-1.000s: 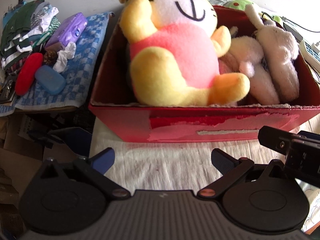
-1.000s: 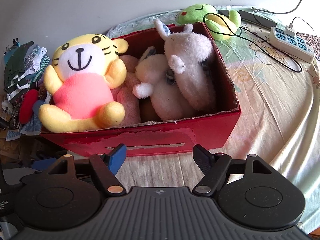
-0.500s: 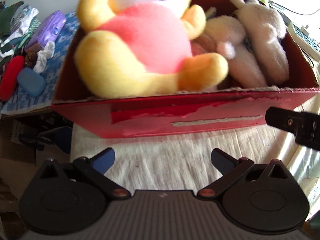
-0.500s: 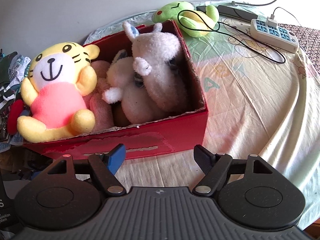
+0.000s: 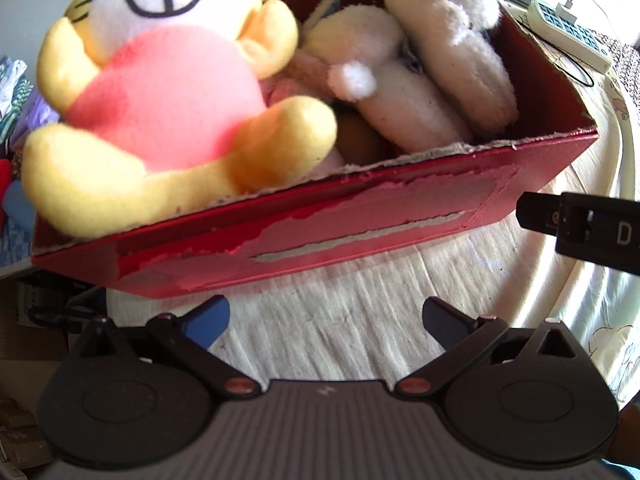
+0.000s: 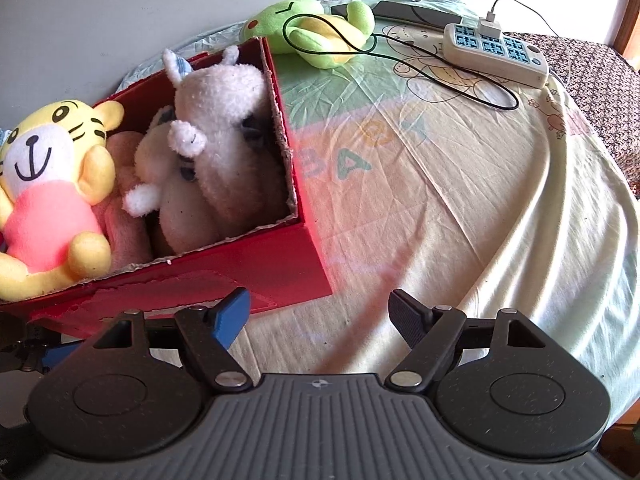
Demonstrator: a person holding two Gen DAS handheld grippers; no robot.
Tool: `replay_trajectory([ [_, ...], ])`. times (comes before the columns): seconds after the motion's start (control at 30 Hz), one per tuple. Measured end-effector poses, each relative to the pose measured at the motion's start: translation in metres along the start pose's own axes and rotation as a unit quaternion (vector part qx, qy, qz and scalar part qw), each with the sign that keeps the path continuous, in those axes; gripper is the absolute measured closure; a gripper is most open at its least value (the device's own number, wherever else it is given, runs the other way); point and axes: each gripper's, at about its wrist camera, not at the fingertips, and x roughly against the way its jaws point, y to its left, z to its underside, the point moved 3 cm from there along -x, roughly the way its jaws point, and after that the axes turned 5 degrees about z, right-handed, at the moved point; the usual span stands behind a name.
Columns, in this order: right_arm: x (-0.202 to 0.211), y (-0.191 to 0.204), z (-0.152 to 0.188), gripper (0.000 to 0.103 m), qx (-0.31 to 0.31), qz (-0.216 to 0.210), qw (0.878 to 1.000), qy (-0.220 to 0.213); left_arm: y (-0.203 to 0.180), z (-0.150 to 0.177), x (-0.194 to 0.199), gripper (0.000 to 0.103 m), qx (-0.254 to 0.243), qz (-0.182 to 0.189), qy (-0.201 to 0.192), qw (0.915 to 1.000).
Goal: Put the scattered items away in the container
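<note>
A red cardboard box (image 5: 360,224) (image 6: 248,268) stands on the sheet-covered table. In it sit a yellow tiger plush in a pink shirt (image 5: 160,112) (image 6: 48,200) and two white plush animals (image 5: 440,68) (image 6: 216,152). A green frog plush (image 6: 316,28) lies on the sheet behind the box's far right corner, with a black cable across it. My left gripper (image 5: 324,320) is open and empty just in front of the box's near wall. My right gripper (image 6: 320,316) is open and empty by the box's near right corner.
A white power strip (image 6: 496,52) with a plugged charger and black cables lies at the far right, next to a dark phone (image 6: 416,14). Clothes and small items (image 5: 12,92) lie left of the box. The table edge curves down at the right (image 6: 600,280).
Both grippers swung to the right. The box and plush slid left in the right wrist view, and the frog and power strip came closer to centre. Both grippers stayed open.
</note>
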Motion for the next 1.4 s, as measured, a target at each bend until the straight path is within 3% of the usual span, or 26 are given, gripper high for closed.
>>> replay_trajectory([
  [0.33, -0.003, 0.033, 0.010, 0.023, 0.063, -0.026, 0.998, 0.015, 0.021, 0.007, 0.005, 0.001, 0.041, -0.017, 0.002, 0.9990],
  [0.77, 0.005, 0.083, 0.016, 0.022, 0.116, -0.066, 0.991, 0.004, 0.059, 0.020, 0.020, 0.001, 0.102, -0.047, -0.017, 0.9936],
  [0.93, 0.010, 0.096, 0.017, 0.022, 0.133, -0.076, 0.988, -0.001, 0.081, 0.021, 0.022, 0.001, 0.111, -0.053, -0.023, 0.9921],
  [1.4, 0.036, 0.106, 0.007, 0.022, 0.133, -0.099, 0.986, -0.030, 0.088, 0.016, 0.053, 0.001, 0.119, -0.071, -0.070, 0.9878],
])
